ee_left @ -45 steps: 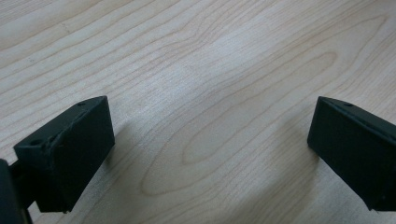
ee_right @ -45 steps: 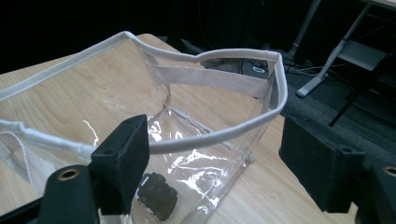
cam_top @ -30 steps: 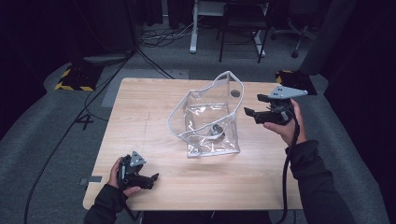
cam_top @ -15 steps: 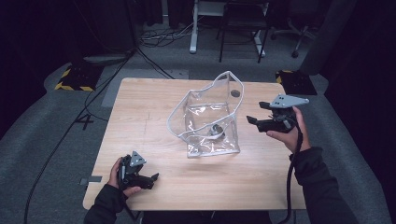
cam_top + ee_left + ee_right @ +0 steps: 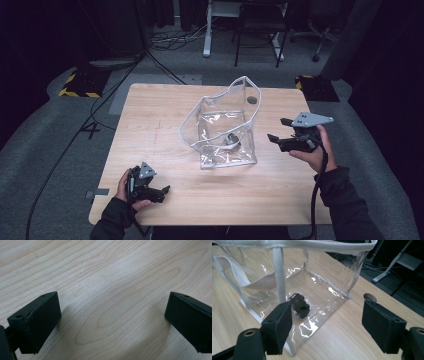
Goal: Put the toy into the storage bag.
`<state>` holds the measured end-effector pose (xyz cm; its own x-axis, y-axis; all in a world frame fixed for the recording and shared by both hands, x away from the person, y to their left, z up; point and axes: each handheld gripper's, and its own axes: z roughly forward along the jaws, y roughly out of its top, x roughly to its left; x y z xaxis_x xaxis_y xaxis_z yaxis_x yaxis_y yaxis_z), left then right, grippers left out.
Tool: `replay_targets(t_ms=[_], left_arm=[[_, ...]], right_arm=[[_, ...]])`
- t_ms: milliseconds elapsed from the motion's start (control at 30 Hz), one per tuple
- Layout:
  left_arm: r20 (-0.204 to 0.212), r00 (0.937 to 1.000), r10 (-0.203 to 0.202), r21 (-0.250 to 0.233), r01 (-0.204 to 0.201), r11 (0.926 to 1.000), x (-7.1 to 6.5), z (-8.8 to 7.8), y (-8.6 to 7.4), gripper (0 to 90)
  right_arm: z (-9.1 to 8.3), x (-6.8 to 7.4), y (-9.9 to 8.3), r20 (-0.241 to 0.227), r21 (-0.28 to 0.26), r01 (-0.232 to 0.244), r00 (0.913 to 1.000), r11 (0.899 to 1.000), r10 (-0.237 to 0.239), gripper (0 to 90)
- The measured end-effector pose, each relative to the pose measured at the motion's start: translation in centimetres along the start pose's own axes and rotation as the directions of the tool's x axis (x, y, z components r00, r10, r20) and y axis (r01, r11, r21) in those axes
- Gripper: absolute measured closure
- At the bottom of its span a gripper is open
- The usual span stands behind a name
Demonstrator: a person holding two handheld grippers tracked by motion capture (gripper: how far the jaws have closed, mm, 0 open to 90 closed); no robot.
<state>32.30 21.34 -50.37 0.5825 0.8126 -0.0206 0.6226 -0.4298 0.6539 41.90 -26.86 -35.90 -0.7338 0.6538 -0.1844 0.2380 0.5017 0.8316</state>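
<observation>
A clear plastic bag [image 5: 225,131] with white trim stands open in the middle of the wooden table [image 5: 165,125]. A small dark object [image 5: 231,140] lies on the bag's bottom; in the right gripper view it is a small black item [image 5: 299,305] behind the clear wall [image 5: 322,277]. My right gripper [image 5: 278,130] is held just right of the bag, open and holding nothing, its jaws [image 5: 327,322] pointing at the bag's near corner without touching it. My left gripper [image 5: 162,194] rests near the table's front left edge, open over bare wood [image 5: 112,315].
A round hole [image 5: 251,100] in the tabletop lies behind the bag, also visible as a hole [image 5: 370,297] past the bag's corner. Desk legs [image 5: 206,30], a chair [image 5: 260,25] and floor cables [image 5: 170,37] stand beyond the far edge.
My right gripper has drifted toward the near edge and slightly right, away from the bag's upper rim. The left gripper and the bag have stayed put.
</observation>
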Motion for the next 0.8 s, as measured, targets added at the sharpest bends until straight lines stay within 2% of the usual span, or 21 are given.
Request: replay_targets(t_ms=[433,567,633,800], left_arm=[[0.005,1.0000,-0.001,0.002,0.001,1.0000,0.0,0.0,0.0,0.7],[0.006,1.0000,-0.001,0.001,0.001,1.0000,0.0,0.0,0.0,0.7],[0.005,1.0000,-0.001,0.001,0.001,1.0000,0.0,0.0,0.0,0.7],[0.005,1.0000,-0.001,0.002,0.001,1.0000,0.0,0.0,0.0,0.7]], right_arm=[[0.0,0.6,-2.4,-0.005,0.036,0.014,0.9999,0.999,-0.014,25.1],[-0.1,0.8,-3.8,-0.004,0.058,0.002,1.0000,0.998,-0.002,25.1],[-0.1,0.8,-4.0,-0.006,0.053,0.010,0.9999,0.999,-0.009,25.1],[0.0,0.9,-5.6,-0.022,0.088,0.010,0.9997,0.996,-0.008,24.8]])
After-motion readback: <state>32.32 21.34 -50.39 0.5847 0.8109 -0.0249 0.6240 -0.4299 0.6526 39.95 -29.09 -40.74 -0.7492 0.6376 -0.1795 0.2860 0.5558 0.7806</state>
